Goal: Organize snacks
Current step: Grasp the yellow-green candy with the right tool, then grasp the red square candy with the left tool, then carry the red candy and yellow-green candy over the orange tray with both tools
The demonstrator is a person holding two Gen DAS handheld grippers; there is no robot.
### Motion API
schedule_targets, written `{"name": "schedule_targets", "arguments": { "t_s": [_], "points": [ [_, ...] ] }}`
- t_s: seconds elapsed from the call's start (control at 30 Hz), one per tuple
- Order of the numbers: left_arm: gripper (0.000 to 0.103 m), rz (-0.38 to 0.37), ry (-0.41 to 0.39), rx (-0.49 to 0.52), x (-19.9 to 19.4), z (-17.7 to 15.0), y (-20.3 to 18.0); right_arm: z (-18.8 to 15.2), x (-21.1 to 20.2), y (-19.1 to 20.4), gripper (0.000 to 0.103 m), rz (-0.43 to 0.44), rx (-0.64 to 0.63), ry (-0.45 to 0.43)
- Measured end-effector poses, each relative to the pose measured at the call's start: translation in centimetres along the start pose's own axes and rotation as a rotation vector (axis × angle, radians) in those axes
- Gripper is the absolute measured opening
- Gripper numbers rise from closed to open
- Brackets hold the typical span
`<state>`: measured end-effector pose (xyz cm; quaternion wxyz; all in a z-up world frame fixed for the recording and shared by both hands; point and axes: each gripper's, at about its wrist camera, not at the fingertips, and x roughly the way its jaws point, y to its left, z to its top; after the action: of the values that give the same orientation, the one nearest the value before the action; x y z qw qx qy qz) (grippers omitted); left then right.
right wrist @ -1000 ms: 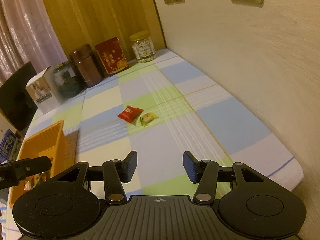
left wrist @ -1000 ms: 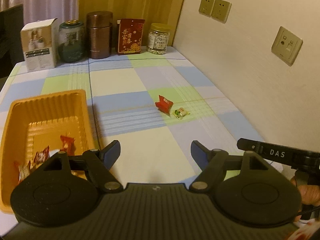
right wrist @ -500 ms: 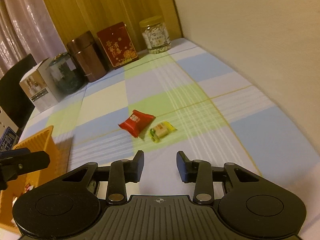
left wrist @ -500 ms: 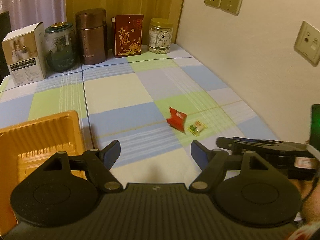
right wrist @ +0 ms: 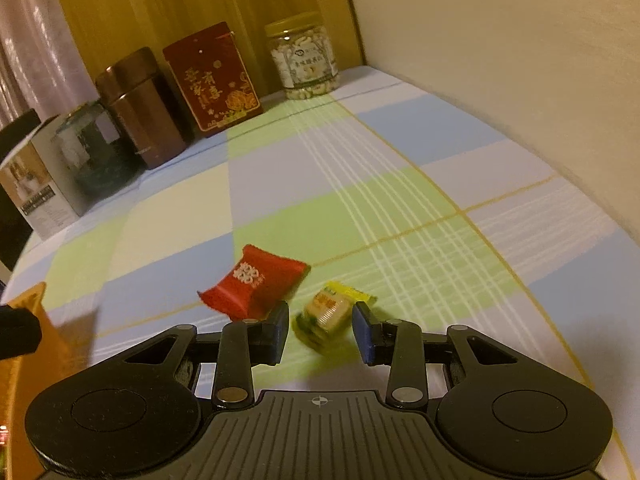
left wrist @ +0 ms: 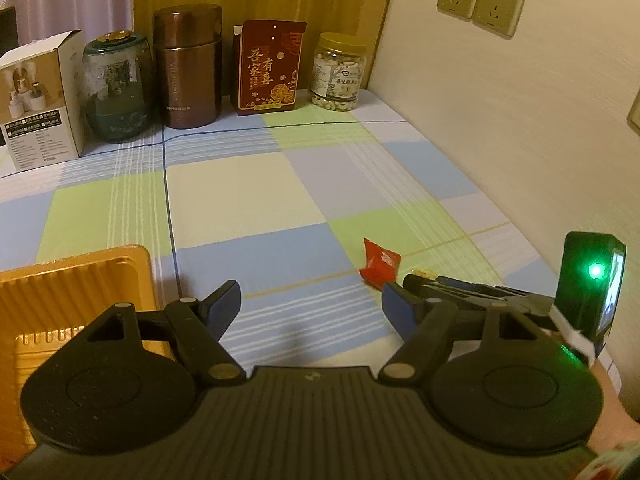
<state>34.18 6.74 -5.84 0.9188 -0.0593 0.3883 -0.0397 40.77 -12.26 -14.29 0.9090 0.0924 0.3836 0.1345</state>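
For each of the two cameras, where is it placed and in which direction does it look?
Left wrist: sits on the left claw, looking along the checked table to the jars at the wall; its open fingers, the orange tray and the right claw show.
Right wrist: sits on the right claw, low over the table, its open fingers around the yellow candy.
Shared: the red candy, the red box, the nut jar.
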Motion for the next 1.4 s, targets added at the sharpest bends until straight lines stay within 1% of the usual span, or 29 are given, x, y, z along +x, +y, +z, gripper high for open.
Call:
{"name": "schedule_targets", "arguments": {
  "t_s": [0.07,0.13,0.2,0.3,0.33,0.47,0.57,0.73,0.8,0.87,0.93,1.0,1.03,1.1,1.17,1.2,1.33,1.4],
  "points": [
    [0.075,0.002,0.0,0.003,0.4,0.2,0.1,0.1,0.4,0.5,0.037,-0.02,-0.019,-0.008],
    [0.075,0.004,0.001,0.006,0.7,0.3,0.0,0.0,0.7,1.1,0.035,-0.05,-0.068,-0.012],
    [0.075,0.004,0.005,0.011,1.0,0.4,-0.1,-0.4,0.8,1.5,0.023,-0.087,-0.129,-0.015],
    [0.075,-0.001,0.011,0.018,1.6,0.6,-0.5,-1.0,0.7,1.5,0.022,-0.093,-0.201,-0.022],
    [0.075,-0.005,0.014,0.021,1.8,0.6,-0.8,-1.1,0.5,1.2,0.022,-0.096,-0.206,-0.026],
    [0.075,-0.028,0.026,0.059,3.4,0.9,-2.4,-0.9,-1.1,-1.4,0.022,-0.096,-0.125,-0.06],
    [0.075,-0.055,0.028,0.091,5.1,1.0,-3.7,-0.3,-2.4,-3.3,0.022,-0.091,-0.065,-0.061],
    [0.074,-0.07,0.045,0.193,8.2,1.0,-6.2,-0.1,-4.1,-5.7,0.022,-0.095,-0.013,-0.062],
    [0.069,-0.079,0.063,0.208,9.4,0.9,-6.8,-0.2,-4.7,-6.3,0.022,-0.095,0.002,-0.064],
    [0.067,-0.085,0.065,0.207,10.3,0.7,-7.0,-0.3,-5.0,-6.7,0.022,-0.091,0.011,-0.06],
    [0.066,-0.075,0.064,0.23,11.0,0.5,-7.3,-0.5,-5.2,-6.9,0.022,-0.083,0.017,-0.051],
    [0.056,-0.07,0.069,0.244,11.7,0.4,-7.4,-0.8,-5.2,-6.9,0.022,-0.08,0.016,-0.045],
    [0.055,-0.07,0.074,0.245,12.0,0.4,-7.4,-0.9,-5.2,-6.9,0.022,-0.078,0.015,-0.042],
    [0.046,-0.068,0.082,0.247,12.6,0.3,-7.4,-1.0,-5.2,-6.9,0.022,-0.076,0.017,-0.037],
    [0.041,-0.061,0.088,0.247,13.0,0.3,-7.4,-1.2,-5.1,-6.8,0.022,-0.073,0.019,-0.035],
    [0.034,-0.062,0.09,0.246,13.2,0.3,-7.4,-1.2,-5.2,-6.8,0.022,-0.072,0.019,-0.034],
    [0.031,-0.087,0.105,0.235,13.0,0.2,-7.2,-1.3,-5.3,-6.5,0.022,-0.065,0.014,-0.029],
    [0.026,-0.099,0.105,0.227,12.3,0.0,-7.4,-1.3,-5.5,-6.4,0.022,-0.063,0.012,-0.027]
  ]
}}
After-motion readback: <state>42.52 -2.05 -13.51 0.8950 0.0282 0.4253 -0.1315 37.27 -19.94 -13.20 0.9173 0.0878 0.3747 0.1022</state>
